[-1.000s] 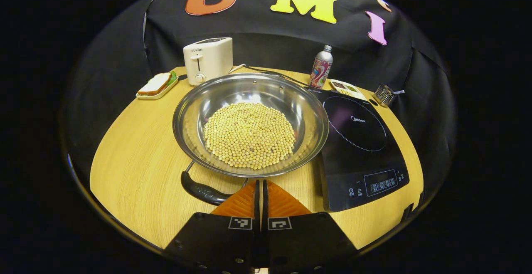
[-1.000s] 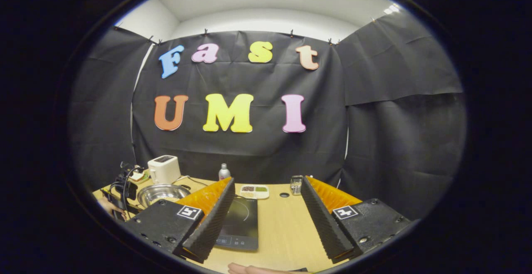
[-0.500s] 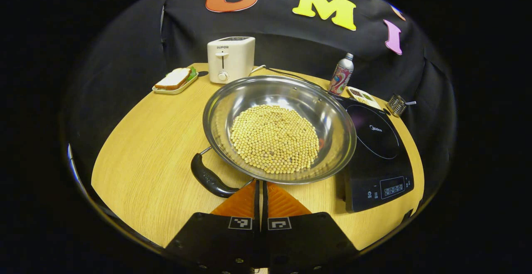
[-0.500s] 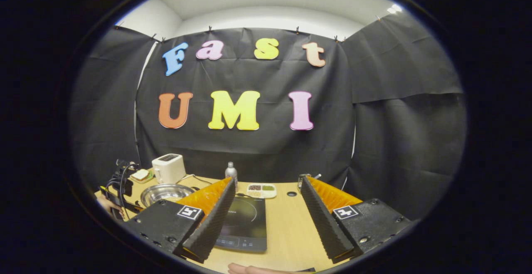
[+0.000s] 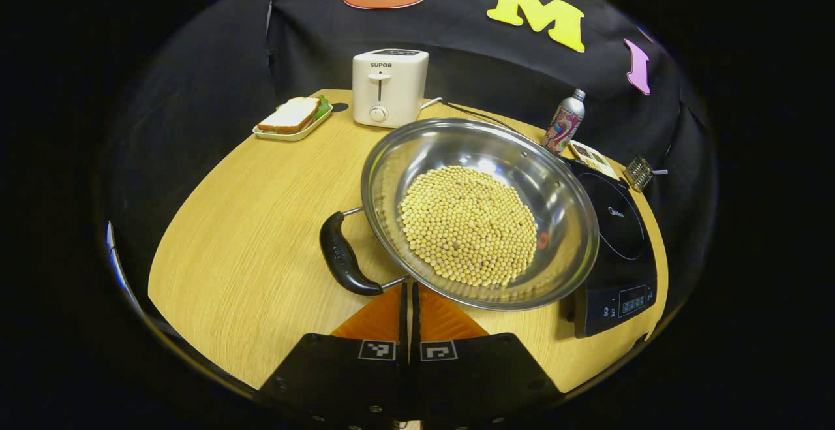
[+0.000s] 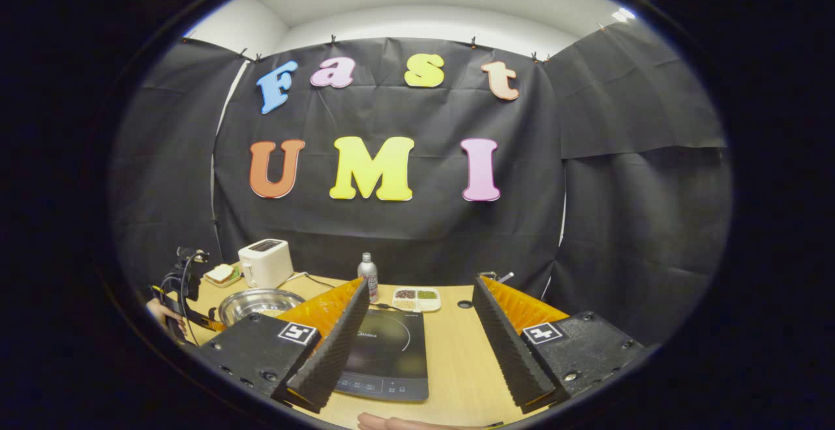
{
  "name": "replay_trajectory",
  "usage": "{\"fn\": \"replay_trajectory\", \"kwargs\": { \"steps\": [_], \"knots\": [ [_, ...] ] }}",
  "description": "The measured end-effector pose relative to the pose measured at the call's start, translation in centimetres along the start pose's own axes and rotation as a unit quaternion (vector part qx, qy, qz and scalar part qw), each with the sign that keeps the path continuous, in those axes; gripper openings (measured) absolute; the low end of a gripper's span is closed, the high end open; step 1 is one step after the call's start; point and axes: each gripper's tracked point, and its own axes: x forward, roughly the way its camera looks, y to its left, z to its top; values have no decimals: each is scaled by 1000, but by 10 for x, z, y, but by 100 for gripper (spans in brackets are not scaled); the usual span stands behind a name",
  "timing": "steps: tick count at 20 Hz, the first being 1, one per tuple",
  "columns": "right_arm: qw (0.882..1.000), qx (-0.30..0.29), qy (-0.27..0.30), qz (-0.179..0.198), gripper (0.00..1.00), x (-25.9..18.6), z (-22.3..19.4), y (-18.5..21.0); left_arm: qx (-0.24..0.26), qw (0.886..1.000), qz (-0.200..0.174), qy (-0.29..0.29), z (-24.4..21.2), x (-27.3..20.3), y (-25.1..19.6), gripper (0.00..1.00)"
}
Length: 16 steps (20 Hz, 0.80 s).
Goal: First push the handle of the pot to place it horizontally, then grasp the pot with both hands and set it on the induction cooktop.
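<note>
A steel pot [image 5: 561,195] holding soybeans [image 5: 468,224] sits on the wooden table, its right rim over the edge of the black induction cooktop [image 5: 616,241]. The pot's black handle [image 5: 342,254] points to the left and slightly toward me. My left gripper [image 5: 409,290] is shut, with nothing between its fingers, and its tips rest against the handle's wire bracket just under the pot's near rim. In the right gripper view my right gripper [image 6: 419,283] hangs open above the cooktop [image 6: 388,352]. The pot [image 6: 258,301] lies off to its left.
A white toaster [image 5: 389,77] and a sandwich tray [image 5: 293,115] stand at the back left. A bottle [image 5: 564,130], a seasoning tray [image 5: 590,156] and a small metal rack [image 5: 638,172] line the back right. A hand holds the left gripper [image 6: 182,286].
The pot has turned: its handle swung from the near side round to the left, with the shut left gripper following against it. The right gripper drifted slightly, still open.
</note>
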Motion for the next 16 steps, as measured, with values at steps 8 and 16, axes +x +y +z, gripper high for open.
{"fn": "replay_trajectory", "kwargs": {
  "steps": [8, 16],
  "knots": [
    [1000, -6, 22, 7, 98, 24, -18, 15, 3, 999, 36, 3, 25, 26, 42, 10],
    [999, -14, 48, -9, 98, 48, -40, 21, -13, 999, 45, 12, 56, 55, 66, 10]
  ]
}}
